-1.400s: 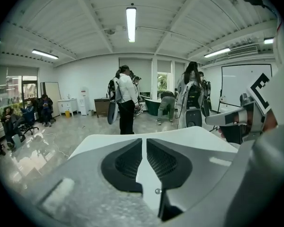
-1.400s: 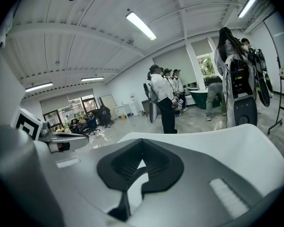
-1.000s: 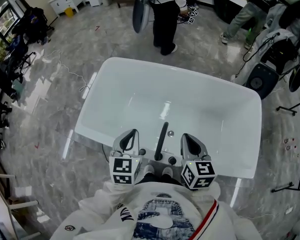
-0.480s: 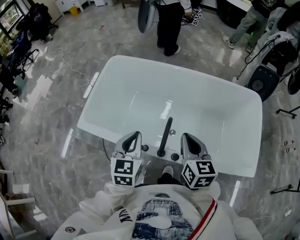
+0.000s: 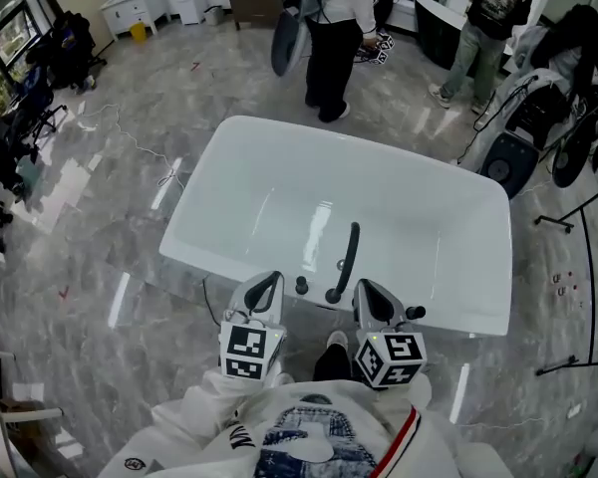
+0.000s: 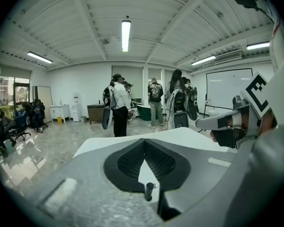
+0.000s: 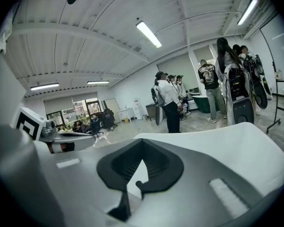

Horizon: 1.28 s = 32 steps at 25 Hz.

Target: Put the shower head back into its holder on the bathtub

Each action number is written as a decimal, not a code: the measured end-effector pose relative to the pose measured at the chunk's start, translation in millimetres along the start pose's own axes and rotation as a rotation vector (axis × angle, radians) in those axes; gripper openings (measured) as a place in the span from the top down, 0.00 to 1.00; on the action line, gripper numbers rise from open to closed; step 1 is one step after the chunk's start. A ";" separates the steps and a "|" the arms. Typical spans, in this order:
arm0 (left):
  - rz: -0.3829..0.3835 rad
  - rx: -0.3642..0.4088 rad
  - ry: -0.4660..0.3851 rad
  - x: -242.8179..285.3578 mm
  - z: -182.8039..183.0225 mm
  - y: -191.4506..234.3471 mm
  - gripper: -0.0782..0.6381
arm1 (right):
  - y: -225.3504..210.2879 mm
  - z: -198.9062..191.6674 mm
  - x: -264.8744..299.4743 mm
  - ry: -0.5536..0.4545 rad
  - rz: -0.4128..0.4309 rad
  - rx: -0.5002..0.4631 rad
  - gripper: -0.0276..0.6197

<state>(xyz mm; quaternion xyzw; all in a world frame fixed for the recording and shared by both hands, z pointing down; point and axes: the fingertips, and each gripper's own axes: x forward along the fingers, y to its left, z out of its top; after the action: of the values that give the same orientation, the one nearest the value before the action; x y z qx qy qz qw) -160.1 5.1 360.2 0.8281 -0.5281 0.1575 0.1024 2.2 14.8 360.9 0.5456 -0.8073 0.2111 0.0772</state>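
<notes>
The white bathtub (image 5: pixel 279 167) lies ahead in the head view. On its near rim stands a long black curved bar (image 5: pixel 345 259), either the spout or the shower head, I cannot tell which. Small black knobs (image 5: pixel 301 285) sit beside it, one more at the right (image 5: pixel 416 313). My left gripper (image 5: pixel 266 281) is shut and empty, just short of the rim, left of the bar. My right gripper (image 5: pixel 368 290) is shut and empty on the bar's right. In the left gripper view the pads (image 6: pixel 132 161) meet above a black knob (image 6: pixel 149 191). The right gripper view shows the same with another knob (image 7: pixel 139 185).
Two people stand beyond the tub's far side (image 5: pixel 334 28) and at the back right (image 5: pixel 483 28). Bags, a speaker (image 5: pixel 503 172) and stands crowd the right. Cables (image 5: pixel 145 147) run over the grey marble floor at the left. My shoes (image 5: pixel 334 345) are close to the tub.
Both grippers have drawn back from the tub's rim toward my body. The black bar's base, which was between them, now lies a little ahead. The jaws stayed shut.
</notes>
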 end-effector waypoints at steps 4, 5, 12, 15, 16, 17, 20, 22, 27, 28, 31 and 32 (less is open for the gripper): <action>-0.034 0.001 -0.017 -30.4 -9.7 -3.1 0.89 | 28.4 -10.7 -22.1 -0.015 -0.025 -0.012 0.95; -0.042 0.001 -0.018 -37.5 -12.3 -4.2 0.89 | 33.7 -13.6 -27.7 -0.015 -0.032 -0.014 0.95; -0.080 -0.011 -0.029 -76.9 -23.5 -12.1 0.89 | 59.4 -18.7 -68.3 -0.035 -0.078 -0.042 0.95; -0.090 -0.013 -0.024 -90.4 -29.2 -17.3 0.89 | 66.1 -22.4 -82.9 -0.037 -0.090 -0.039 0.95; -0.092 -0.015 -0.020 -94.6 -30.9 -18.7 0.89 | 68.2 -23.0 -86.8 -0.038 -0.093 -0.037 0.95; -0.095 -0.018 -0.016 -99.0 -32.8 -20.2 0.89 | 70.6 -23.8 -90.5 -0.038 -0.093 -0.037 0.95; -0.095 -0.014 -0.002 -109.2 -38.3 -23.0 0.89 | 75.6 -28.2 -97.2 -0.034 -0.083 -0.044 0.95; -0.085 -0.013 0.004 -112.0 -40.1 -24.9 0.89 | 75.2 -31.5 -99.4 -0.027 -0.072 -0.052 0.95; -0.067 -0.017 0.009 -114.6 -38.3 -42.2 0.89 | 67.2 -36.6 -109.0 -0.017 -0.043 -0.050 0.95; -0.065 -0.015 0.009 -113.6 -37.7 -46.5 0.89 | 64.2 -37.4 -111.0 -0.017 -0.039 -0.048 0.95; -0.059 -0.011 0.015 -110.8 -38.3 -55.5 0.89 | 55.8 -42.0 -114.2 -0.010 -0.031 -0.034 0.95; -0.058 -0.012 0.018 -111.2 -39.1 -57.8 0.89 | 54.0 -43.5 -115.4 -0.007 -0.029 -0.031 0.95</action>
<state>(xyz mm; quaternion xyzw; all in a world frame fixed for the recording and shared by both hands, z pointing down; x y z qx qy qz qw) -157.4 136.2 355.2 0.8409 -0.5040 0.1589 0.1167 -6.4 148.2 345.3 0.5566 -0.8029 0.1955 0.0855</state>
